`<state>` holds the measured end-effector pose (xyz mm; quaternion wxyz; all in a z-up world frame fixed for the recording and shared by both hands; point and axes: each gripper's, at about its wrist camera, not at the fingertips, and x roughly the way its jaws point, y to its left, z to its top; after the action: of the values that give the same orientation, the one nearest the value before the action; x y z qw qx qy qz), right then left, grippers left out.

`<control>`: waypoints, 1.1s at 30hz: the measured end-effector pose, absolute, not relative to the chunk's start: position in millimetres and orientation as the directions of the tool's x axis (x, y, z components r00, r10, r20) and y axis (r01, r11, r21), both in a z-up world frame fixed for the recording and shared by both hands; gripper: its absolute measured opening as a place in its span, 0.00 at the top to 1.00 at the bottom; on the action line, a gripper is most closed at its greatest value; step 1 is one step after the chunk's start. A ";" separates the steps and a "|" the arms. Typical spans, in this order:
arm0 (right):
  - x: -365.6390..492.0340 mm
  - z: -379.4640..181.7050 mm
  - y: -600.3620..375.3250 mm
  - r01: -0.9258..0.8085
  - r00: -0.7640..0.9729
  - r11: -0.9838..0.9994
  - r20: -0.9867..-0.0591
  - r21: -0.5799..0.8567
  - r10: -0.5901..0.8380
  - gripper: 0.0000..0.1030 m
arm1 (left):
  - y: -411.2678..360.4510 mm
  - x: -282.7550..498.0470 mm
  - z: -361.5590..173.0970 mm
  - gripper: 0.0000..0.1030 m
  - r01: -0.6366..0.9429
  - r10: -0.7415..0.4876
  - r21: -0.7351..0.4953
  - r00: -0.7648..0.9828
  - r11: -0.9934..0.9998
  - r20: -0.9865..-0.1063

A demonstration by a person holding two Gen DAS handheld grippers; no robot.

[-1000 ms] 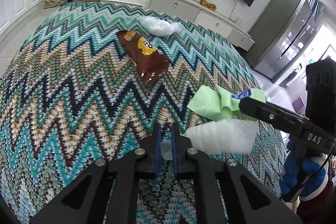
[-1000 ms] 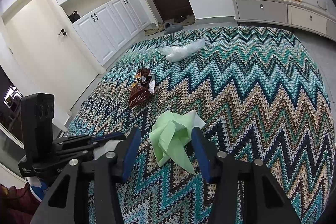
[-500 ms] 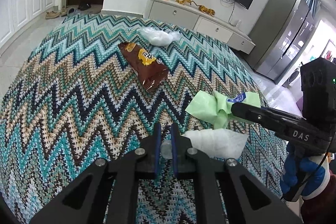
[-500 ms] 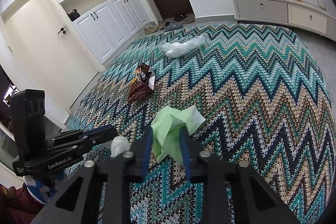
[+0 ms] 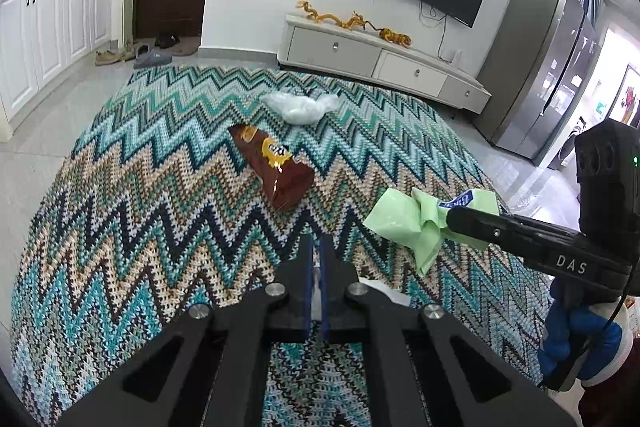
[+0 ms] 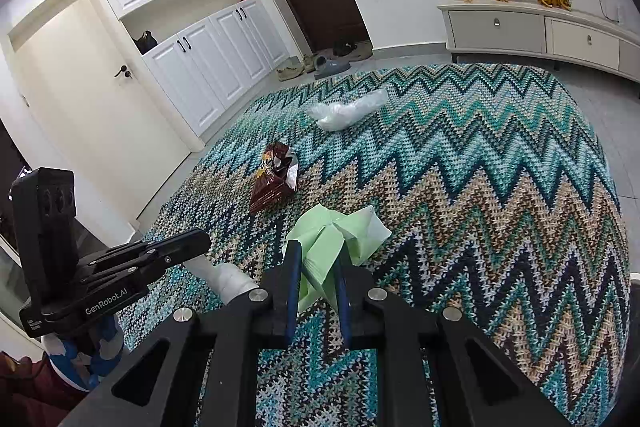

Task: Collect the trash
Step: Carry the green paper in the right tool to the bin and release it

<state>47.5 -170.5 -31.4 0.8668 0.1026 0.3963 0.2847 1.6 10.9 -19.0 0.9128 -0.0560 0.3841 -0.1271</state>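
My right gripper (image 6: 316, 255) is shut on a crumpled green wrapper (image 6: 336, 235) and holds it above the zigzag cloth; from the left wrist view the wrapper (image 5: 408, 223) hangs from the right gripper (image 5: 452, 219). My left gripper (image 5: 318, 247) is shut on a white plastic wrapper (image 5: 318, 281), which hangs below it and shows in the right wrist view (image 6: 230, 277) under the left gripper (image 6: 200, 241). A brown snack bag (image 5: 274, 167) (image 6: 274, 179) lies mid-table. A clear plastic bag (image 5: 298, 105) (image 6: 346, 111) lies beyond it.
The table is covered by a teal, tan and navy zigzag knit cloth (image 5: 140, 207). Behind it stand a white TV cabinet (image 5: 372, 59), a fridge (image 5: 548, 67) at right and white cupboards (image 6: 200, 59) at left. Shoes (image 5: 140, 53) lie by the door.
My right gripper closed on the green wrapper and lifted it off the cloth. My left gripper rose with the white wrapper, which now hangs mostly out of its view.
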 end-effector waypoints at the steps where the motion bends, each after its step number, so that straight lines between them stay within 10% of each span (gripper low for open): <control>1: 47.4 -30.6 -171.1 -0.412 0.526 0.817 -0.627 0.404 0.575 0.85 | 9.4 0.6 -16.9 0.98 0.191 -0.271 -0.192 0.677 0.963 -0.685; 33: 14.4 10.3 -229.9 -0.353 0.658 0.839 -0.528 0.413 0.537 0.85 | -44.0 -6.3 43.3 0.98 0.267 -0.246 -0.051 0.779 0.962 -0.576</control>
<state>14.4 -229.9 10.3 0.9000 0.1385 0.3313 0.2472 -6.3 -44.0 43.3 0.9431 0.0165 0.3030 -0.1360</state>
